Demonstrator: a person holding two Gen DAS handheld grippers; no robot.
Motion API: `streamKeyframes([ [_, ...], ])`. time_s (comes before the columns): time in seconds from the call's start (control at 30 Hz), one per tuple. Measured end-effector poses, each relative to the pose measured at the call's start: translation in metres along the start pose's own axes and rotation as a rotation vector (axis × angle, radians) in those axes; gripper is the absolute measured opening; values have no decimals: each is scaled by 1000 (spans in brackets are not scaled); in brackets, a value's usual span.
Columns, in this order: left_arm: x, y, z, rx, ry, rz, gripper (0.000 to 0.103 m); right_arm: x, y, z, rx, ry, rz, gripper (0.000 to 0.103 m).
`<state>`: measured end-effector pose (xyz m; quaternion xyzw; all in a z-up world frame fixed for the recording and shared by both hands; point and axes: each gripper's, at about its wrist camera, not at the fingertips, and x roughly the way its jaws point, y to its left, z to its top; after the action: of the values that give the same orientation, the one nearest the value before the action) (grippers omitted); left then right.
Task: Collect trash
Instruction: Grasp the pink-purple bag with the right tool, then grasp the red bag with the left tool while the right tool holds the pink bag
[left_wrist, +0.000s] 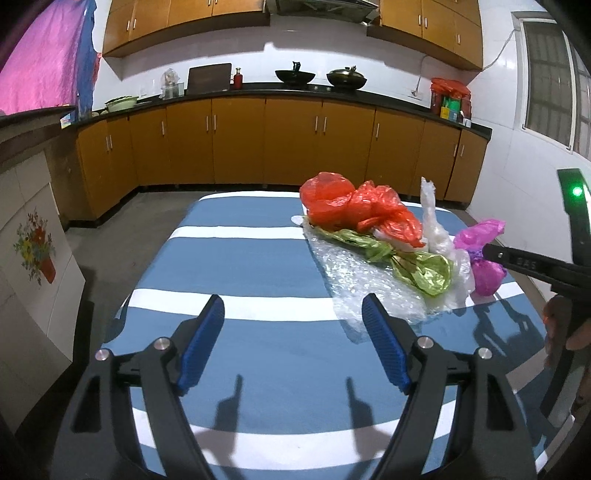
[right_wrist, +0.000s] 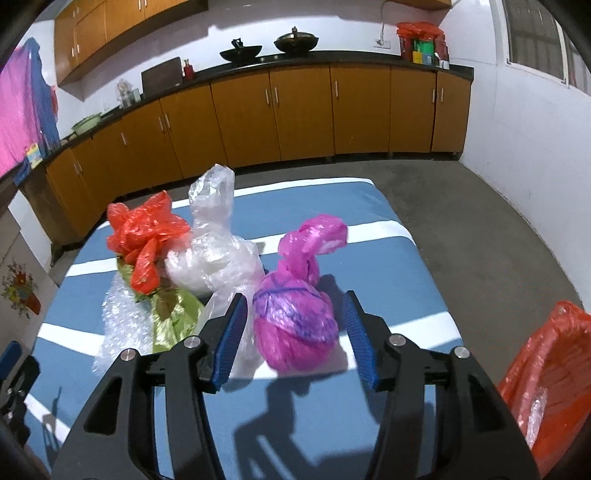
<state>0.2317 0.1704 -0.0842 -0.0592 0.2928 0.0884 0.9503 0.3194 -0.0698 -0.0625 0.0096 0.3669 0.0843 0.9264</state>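
While the right hand-held gripper (right_wrist: 293, 332) sits low over the tabletop (right_wrist: 369, 210), its blue pads (right_wrist: 232, 336) are spread either side of the pink bag (right_wrist: 295, 328), a knotted ball with a twisted tail sticking up behind it. There's a visible gap on the right side and the left pad looks just clear of it too, so the jaws are apart and not squeezing anything. The bag sits on the blue-and-white striped cloth, near the right side of the trash pile.

Just left of the pink bag is a clear bag (right_wrist: 210, 258), crumpled with a peak pointing up, touching or nearly touching it. Further left there's a red bag (right_wrist: 144, 236) on top of a green wrapper (right_wrist: 173, 321), and bubble wrap (right_wrist: 118, 325) spreads out under them toward the near left. At the far right edge of the right view a red-lined bin (right_wrist: 546, 354) pokes in, with some clear plastic in it.

The left hand-held gripper (left_wrist: 293, 325) is wide open over bare striped cloth, nothing between its pads, with its right fingertip (left_wrist: 373, 310) just in front of the bubble wrap's near edge. From that side you can see the right tool reaching in at the pink bag.

Behind it all, orange cabinets (left_wrist: 288, 140) and a dark counter with two woks (left_wrist: 295, 75).
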Motion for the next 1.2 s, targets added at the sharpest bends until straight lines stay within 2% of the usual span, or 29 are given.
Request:
streamKeyframes([
  [0.27,9,0,1,-9,13,-12,76,19,0,-5,-21,62,-11,54],
  [0.4,12,-5,3,-6,14,-20,76,20,-2,-7,-28,66,-11,45],
  [0.53,15,-12,7,-5,11,-34,76,13,-9,-8,-17,56,3,42],
  [0.8,36,-42,37,-18,7,-104,76,-11,-28,-23,26,29,16,42],
  [1.0,64,-74,69,-5,-1,-105,75,-22,-40,-33,53,19,25,42],
  [1.1,75,-93,74,24,12,-119,65,-22,-44,-35,64,23,33,42],
  [1.2,87,-109,71,68,34,-98,58,-21,-48,-35,72,27,40,42],
])
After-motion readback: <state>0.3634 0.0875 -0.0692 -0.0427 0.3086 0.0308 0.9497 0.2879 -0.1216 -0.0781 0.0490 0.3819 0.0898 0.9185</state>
